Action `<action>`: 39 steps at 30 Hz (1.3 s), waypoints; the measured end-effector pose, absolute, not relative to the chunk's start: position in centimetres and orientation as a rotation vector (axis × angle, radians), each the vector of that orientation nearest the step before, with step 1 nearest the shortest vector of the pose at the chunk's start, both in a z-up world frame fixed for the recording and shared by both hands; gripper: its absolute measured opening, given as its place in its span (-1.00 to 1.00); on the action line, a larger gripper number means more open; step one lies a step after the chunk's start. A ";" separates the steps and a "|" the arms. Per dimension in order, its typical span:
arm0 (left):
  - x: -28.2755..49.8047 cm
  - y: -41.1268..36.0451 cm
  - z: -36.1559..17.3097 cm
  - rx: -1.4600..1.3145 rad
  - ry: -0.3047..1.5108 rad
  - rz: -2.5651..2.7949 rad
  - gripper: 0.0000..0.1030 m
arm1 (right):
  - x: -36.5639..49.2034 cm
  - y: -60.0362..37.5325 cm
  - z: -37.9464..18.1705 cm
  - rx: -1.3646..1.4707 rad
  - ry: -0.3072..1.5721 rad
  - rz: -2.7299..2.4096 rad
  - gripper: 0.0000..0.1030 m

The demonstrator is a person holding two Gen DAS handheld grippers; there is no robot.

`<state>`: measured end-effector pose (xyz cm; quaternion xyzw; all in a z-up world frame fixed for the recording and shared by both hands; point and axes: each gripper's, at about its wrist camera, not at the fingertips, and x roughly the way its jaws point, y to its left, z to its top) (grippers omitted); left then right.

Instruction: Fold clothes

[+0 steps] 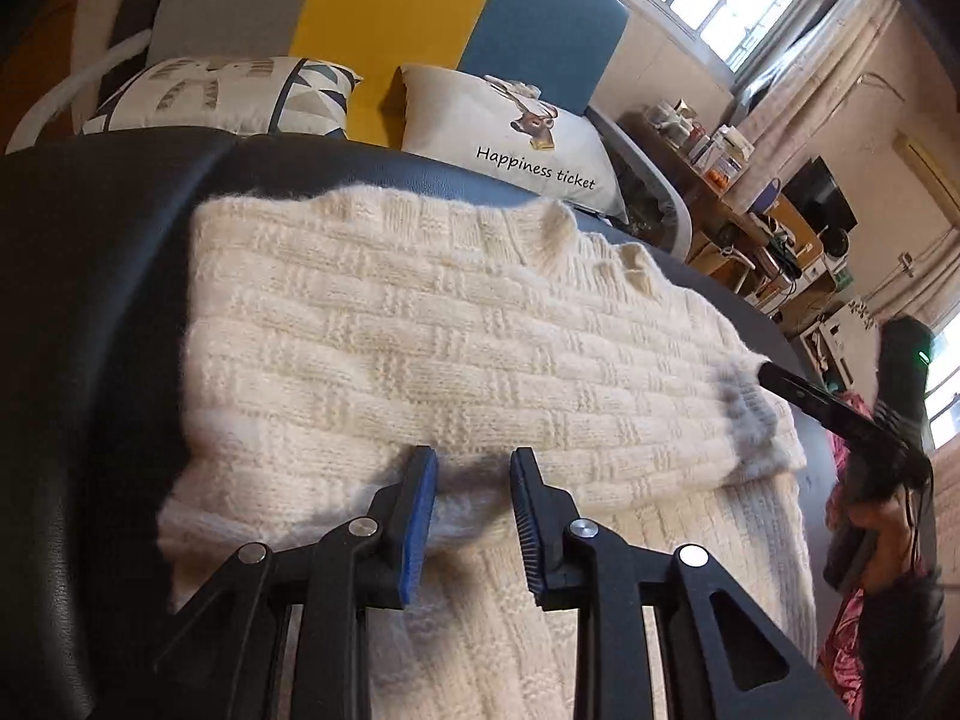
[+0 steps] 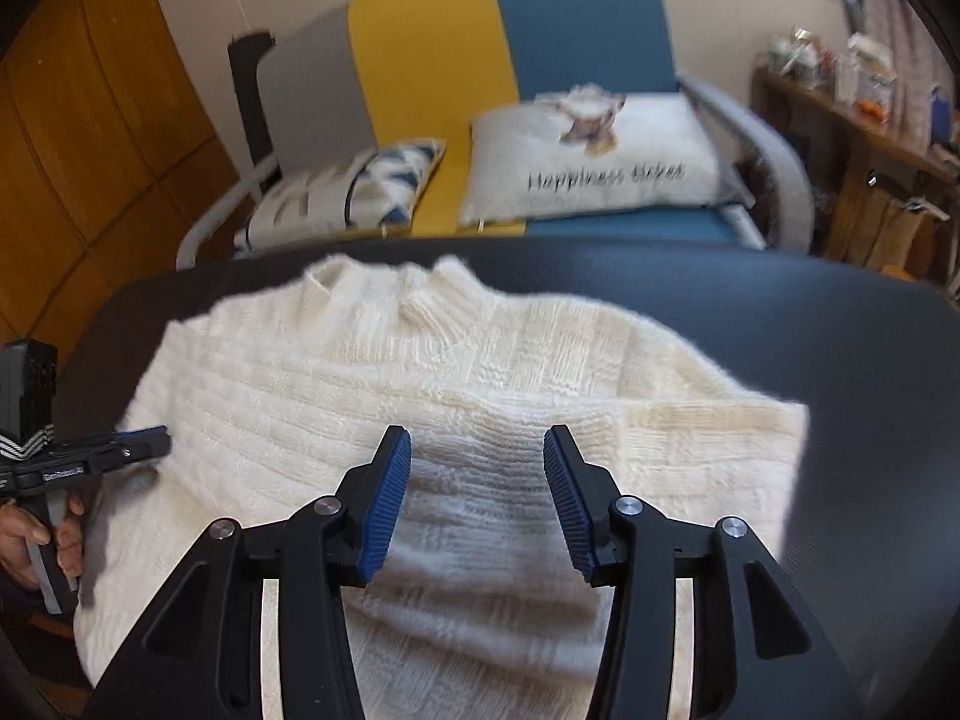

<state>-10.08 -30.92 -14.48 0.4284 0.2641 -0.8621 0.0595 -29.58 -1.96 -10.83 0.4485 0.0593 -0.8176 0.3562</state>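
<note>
**Cream sweater partly folded on the black table**

A cream knitted sweater (image 2: pixel 456 396) lies on a black table (image 2: pixel 840 360), its collar at the far edge. One sleeve is folded across the body as a band running side to side, and its ribbed cuff (image 1: pixel 750 414) lies at the right end of that band in the left wrist view. The body of the sweater reaches toward the near edge beneath both tools.

The left gripper (image 1: pixel 474 510) hangs over the near edge of the folded band with its blue pads (image 1: pixel 420 516) apart; knit shows in the gap, but the pads do not press on it. The right gripper (image 2: pixel 477 498) hovers above the middle of the sweater, its jaws standing wider apart and gripping nothing. In the right wrist view the left gripper comes in from the left edge, held by a hand (image 2: pixel 36 540), its tip at the sweater's left side.

Beyond the table stands a sofa (image 2: pixel 540 36) with grey, yellow and blue panels. Two cushions rest on it: a patterned cushion (image 2: pixel 348 192) on the left and a white cushion (image 2: pixel 594 162) with a deer picture and lettering on the right. A cluttered wooden shelf (image 2: pixel 870 138) stands at the far right.
</note>
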 end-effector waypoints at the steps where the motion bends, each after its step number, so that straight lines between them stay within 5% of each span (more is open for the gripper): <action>1: -10.0 -30.9 -14.0 1.277 0.811 -2.615 -0.51 | -30.1 -2.3 -11.5 1.193 0.166 -2.095 -0.03; 14: -15.0 -34.3 -14.7 1.316 0.731 -2.548 -0.48 | -31.6 -2.6 -12.4 1.228 0.249 -2.124 -0.03; 22: -11.6 -32.5 -12.0 1.248 0.683 -2.647 -0.43 | -28.0 1.4 -9.5 1.136 0.206 -2.073 -0.03; 28: -10.6 -30.9 -13.7 1.315 0.523 -2.613 -0.43 | -27.0 1.4 -12.0 1.190 0.264 -2.104 -0.03; 30: -9.9 -31.2 -12.9 1.281 0.611 -2.625 -0.43 | -27.0 1.4 -13.1 1.225 0.264 -2.108 -0.03; 39: -7.5 -30.3 -11.9 1.243 0.649 -2.657 -0.40 | -26.0 5.0 -10.2 1.245 0.006 -2.083 0.05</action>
